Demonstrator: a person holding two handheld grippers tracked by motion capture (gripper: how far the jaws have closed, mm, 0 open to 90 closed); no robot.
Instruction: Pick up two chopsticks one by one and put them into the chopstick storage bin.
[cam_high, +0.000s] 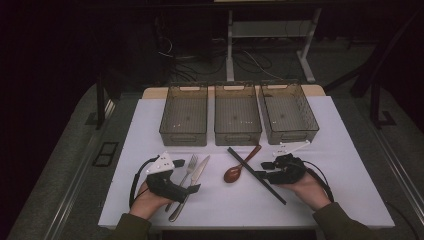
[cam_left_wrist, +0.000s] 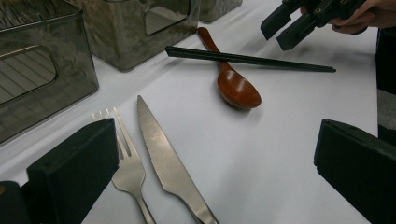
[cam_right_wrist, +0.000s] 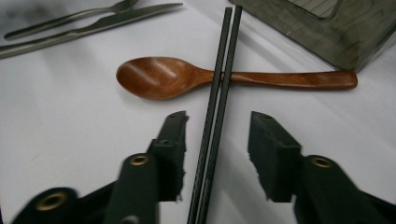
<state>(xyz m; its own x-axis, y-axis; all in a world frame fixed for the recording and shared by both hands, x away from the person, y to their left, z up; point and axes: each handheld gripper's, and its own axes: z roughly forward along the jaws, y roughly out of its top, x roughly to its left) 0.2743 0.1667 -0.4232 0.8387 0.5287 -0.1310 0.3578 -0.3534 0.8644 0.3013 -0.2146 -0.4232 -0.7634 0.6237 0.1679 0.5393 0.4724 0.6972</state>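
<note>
The right tongs (cam_right_wrist: 215, 156) are hovering low over the near half of the black chopsticks (cam_right_wrist: 215, 116), jaws spread apart with the pair running up between them, not yet touching either jaw. The chopsticks are lying side by side on the white counter (cam_high: 345, 165), slanting from in front of the middle bin (cam_high: 237, 114) toward the near right, and they are crossing over the neck of the wooden spoon (cam_right_wrist: 187, 77).

Judging by their look, the chopsticks are light, stiff and thin, with a finely ribbed or matt surface that should be giving the pads some bite. Being two loose sticks, they are likely to roll apart or scissor if squeezed off-centre, so a hold square across both, somewhat near the middle of their length, seems the safest; too close to an end and the far tips would probably be drooping. Since they are resting on the spoon's handle, lifting may be nudging the spoon, which is smooth, glossy, reddish-brown, with a rounded bowl.

The left tongs (cam_left_wrist: 215, 163) are also standing wide open, low over the counter beside a steel fork (cam_left_wrist: 125, 158) and a serrated steel knife (cam_left_wrist: 163, 158), both flat, shiny and probably slippery. Three translucent smoky plastic bins with ridged floors and cut-out handles are sitting in a row at the far side; the left bin (cam_high: 184, 115) and right bin (cam_high: 290, 112) are flanking the middle one.
</note>
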